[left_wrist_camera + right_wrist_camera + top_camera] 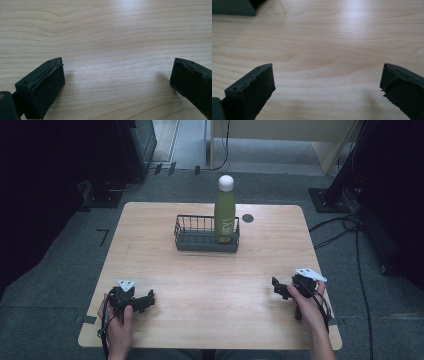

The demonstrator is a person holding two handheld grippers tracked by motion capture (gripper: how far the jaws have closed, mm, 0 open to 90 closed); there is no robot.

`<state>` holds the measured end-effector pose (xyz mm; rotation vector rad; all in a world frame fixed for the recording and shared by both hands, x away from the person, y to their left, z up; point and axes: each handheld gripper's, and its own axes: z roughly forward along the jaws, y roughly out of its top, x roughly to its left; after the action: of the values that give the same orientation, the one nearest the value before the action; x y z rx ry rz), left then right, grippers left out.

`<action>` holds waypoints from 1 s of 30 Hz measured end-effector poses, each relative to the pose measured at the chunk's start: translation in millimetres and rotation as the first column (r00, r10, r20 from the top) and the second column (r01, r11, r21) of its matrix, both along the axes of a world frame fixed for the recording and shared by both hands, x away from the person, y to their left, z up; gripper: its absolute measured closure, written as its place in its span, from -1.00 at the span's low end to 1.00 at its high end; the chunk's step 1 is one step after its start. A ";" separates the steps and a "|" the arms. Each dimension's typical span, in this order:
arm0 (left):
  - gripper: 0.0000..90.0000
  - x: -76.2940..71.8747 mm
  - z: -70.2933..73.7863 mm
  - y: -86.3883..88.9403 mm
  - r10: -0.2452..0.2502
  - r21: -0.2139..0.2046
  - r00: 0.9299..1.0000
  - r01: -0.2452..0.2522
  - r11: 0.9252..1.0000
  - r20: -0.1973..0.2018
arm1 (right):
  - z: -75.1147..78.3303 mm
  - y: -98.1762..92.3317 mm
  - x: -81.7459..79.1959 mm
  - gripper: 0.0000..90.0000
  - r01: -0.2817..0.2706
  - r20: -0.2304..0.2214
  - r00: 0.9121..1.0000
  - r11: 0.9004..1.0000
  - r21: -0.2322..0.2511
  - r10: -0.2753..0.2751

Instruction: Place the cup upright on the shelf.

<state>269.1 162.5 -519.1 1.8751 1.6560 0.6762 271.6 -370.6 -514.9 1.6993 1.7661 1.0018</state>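
1. Table (210,285) of pale wood grain lies under the high view; a person's two forearms come in at its 6 o'clock edge, each hand holding a gripper
2. Left gripper (145,301) sits at about 7 o'clock on the table, held in the left hand (119,325); in the left gripper view (117,75) its two black jaws stand wide apart with bare wood between them, pinching nothing
3. Right gripper (276,288) sits at about 4 o'clock, held in the right hand (307,307); in the right gripper view (327,80) its jaws are likewise spread, with bare table between them
4. Dark wire basket (200,237) stands toward 12 o'clock on the table, well apart from both grippers; a dark corner (234,7) shows at 11 o'clock of the right gripper view, and what it belongs to cannot be told
5. Green bottle (225,215) with a white cap stands upright in the basket's 3 o'clock end, lettering running down its side
6. Small dark round disc (247,218) lies on the table just beside the basket, at its 1 o'clock
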 end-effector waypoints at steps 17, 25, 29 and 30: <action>-1.00 -0.1 0.0 0.0 0.000 0.000 1.000 0.000 1.000 0.000 | -11.5 -32.4 -50.9 -1.00 0.042 -0.077 0.996 0.994 -0.106 -0.051; -1.00 0.9 0.1 -0.9 -0.007 -0.001 1.000 0.007 1.000 -0.002 | -12.6 -33.5 -61.1 -1.00 0.047 -0.099 0.993 0.991 -0.124 -0.060; -1.00 2.1 0.0 -1.3 -0.010 -0.003 1.000 0.010 1.000 -0.001 | -12.7 -33.3 -61.1 -1.00 0.047 -0.098 0.993 0.991 -0.124 -0.060; -1.00 2.3 0.2 -1.0 -0.014 0.000 1.000 0.014 1.000 -0.002 | -12.7 -33.1 -61.1 -1.00 0.053 -0.098 0.993 0.991 -0.124 -0.066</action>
<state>271.4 161.5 -518.9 1.8862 1.6422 0.6682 210.5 -403.7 -527.6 1.7432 1.7901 0.7784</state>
